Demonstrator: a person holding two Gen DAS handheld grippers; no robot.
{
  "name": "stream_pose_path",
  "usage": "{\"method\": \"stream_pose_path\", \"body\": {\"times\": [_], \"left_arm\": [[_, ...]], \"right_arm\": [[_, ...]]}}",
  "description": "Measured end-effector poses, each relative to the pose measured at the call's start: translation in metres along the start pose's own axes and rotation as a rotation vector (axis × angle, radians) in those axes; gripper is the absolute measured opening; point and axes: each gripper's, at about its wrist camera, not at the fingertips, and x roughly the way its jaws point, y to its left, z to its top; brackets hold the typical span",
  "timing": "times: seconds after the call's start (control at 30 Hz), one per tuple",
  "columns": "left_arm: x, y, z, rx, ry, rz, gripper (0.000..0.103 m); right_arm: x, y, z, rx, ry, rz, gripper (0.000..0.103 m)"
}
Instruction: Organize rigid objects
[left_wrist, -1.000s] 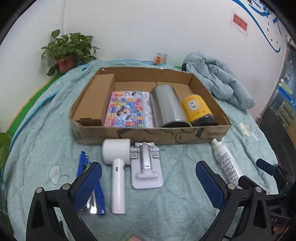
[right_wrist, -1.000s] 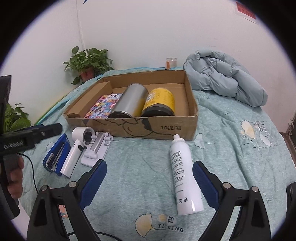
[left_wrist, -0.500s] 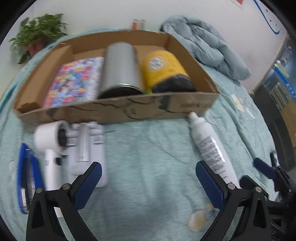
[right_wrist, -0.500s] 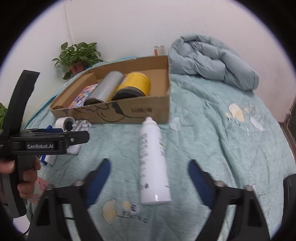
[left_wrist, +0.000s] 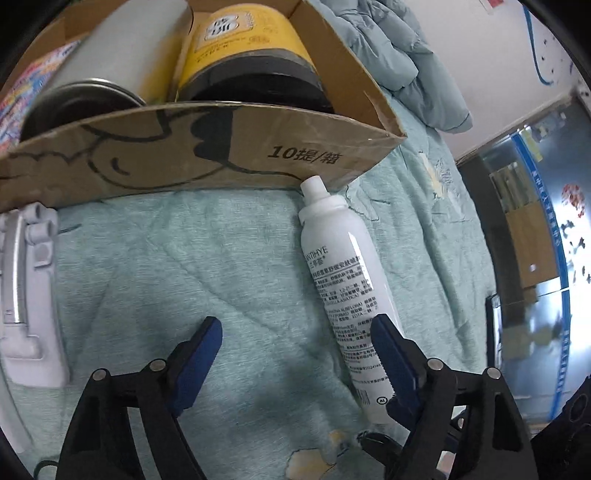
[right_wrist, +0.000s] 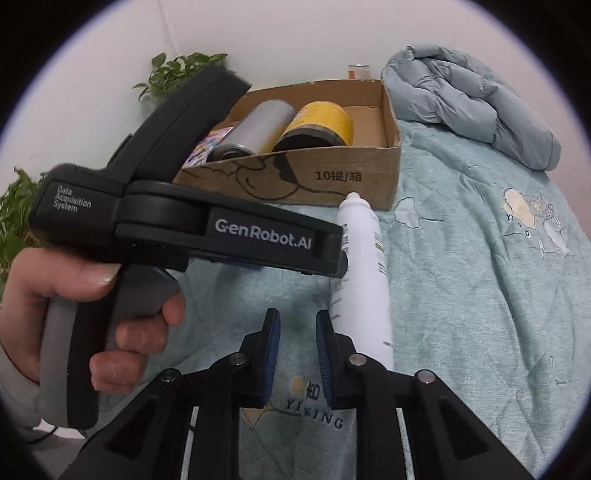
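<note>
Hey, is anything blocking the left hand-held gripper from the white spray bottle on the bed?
Nothing visible does. The left hand-held gripper is closing over bare quilt, with the bottle lying against the outer side of its right finger, not between the jaws.

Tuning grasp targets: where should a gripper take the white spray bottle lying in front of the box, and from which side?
Grip the white spray bottle mid-body, from above, one pad on each long side. It lies flat on the bedspread, nozzle against the cardboard box, so the ends are poor targets. The left gripper, jaws closing, sits beside the bottle, not astride it; likely shift over first.
</note>
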Motion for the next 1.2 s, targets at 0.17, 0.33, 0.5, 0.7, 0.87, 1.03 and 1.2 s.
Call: {"method": "stream_pose_path", "body": {"times": [0.17,0.33,0.5,0.7,0.87,1.03,1.2], "left_arm": [[0.01,-0.011,0.014,0.022,0.026,-0.048,0.075],[0.024,-0.031,0.017,0.063,0.06,-0.035,0.074],[0.025,-0.037,0.017,0.073,0.054,-0.02,0.067],[0.029,-0.037,0.018,0.065,0.075,-0.06,0.057],[0.033,-0.037,0.018,0.059,0.079,-0.081,0.054],[0.033,-0.035,0.019,0.056,0.077,-0.096,0.053],[0.031,-0.033,0.018,0.058,0.075,-0.109,0.052]], "right_arm": [[-0.01,-0.021,0.002,0.065,-0.029,-0.039,0.019],[0.0,-0.026,0.003,0.046,0.019,-0.059,0.019],[0.011,-0.012,0.009,0.019,0.037,-0.062,0.019],[-0.009,-0.018,0.01,0.008,-0.038,-0.169,0.019],[0.007,-0.042,-0.001,0.094,0.043,-0.165,0.019],[0.019,-0.038,0.006,0.085,0.036,-0.156,0.026],[0.025,-0.034,0.007,0.064,0.055,-0.177,0.031]]}}
